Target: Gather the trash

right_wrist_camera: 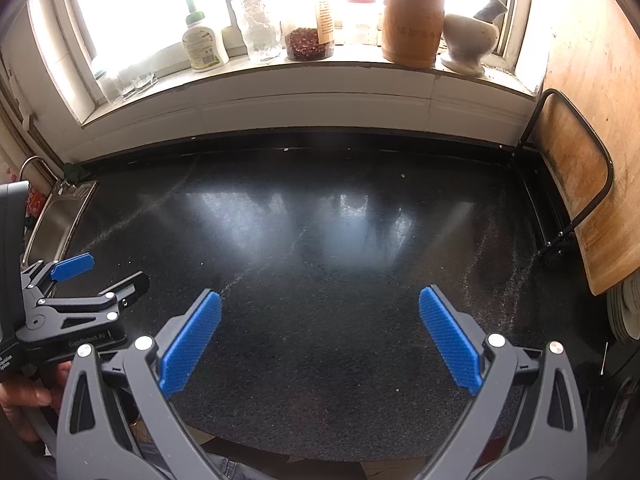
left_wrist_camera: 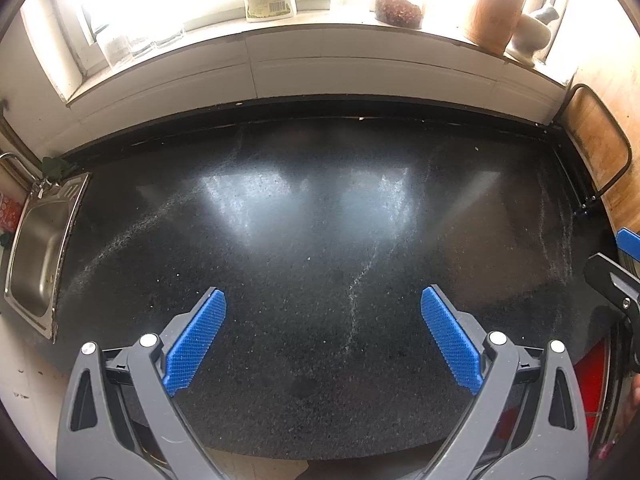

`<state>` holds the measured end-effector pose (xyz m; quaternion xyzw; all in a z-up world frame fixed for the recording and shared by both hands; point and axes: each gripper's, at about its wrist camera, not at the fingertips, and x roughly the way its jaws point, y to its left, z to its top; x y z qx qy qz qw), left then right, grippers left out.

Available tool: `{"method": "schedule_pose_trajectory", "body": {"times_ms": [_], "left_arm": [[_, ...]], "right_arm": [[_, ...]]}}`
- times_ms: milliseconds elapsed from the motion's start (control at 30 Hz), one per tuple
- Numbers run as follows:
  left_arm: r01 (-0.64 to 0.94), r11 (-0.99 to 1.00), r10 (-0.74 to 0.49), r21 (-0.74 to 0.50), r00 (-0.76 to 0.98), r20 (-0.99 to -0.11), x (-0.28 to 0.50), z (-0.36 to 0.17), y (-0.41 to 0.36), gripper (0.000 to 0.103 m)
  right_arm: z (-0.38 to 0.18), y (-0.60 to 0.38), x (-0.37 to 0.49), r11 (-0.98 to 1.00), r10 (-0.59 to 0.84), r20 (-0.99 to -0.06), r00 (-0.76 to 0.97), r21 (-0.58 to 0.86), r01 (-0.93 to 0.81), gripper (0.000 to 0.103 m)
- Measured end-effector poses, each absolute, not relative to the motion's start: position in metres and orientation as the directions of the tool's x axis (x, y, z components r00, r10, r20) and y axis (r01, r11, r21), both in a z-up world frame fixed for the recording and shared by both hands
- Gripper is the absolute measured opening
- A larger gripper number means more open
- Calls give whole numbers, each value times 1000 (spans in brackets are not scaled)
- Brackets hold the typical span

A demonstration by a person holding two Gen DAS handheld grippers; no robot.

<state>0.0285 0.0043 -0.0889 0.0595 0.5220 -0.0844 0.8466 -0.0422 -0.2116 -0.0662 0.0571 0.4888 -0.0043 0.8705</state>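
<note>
My left gripper is open and empty, hovering over the near part of a black speckled countertop. My right gripper is open and empty over the same countertop. The left gripper also shows at the left edge of the right wrist view, jaws apart. Part of the right gripper shows at the right edge of the left wrist view. A red container shows below the counter's right front edge. Only small crumbs lie on the counter; no larger trash is in view.
A steel sink is set in the counter's left end. A wooden cutting board in a black rack leans at the right. The windowsill holds a bottle, a glass vase, a jar, a wooden utensil holder and a mortar.
</note>
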Motion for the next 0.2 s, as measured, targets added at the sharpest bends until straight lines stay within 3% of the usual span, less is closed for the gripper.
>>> {"method": "schedule_pose_trajectory", "body": {"times_ms": [200], "left_arm": [[194, 981, -94, -11, 426, -900, 38, -96, 6, 96]], "right_arm": [[-72, -222, -36, 993, 65, -849, 524, 109, 55, 96]]}}
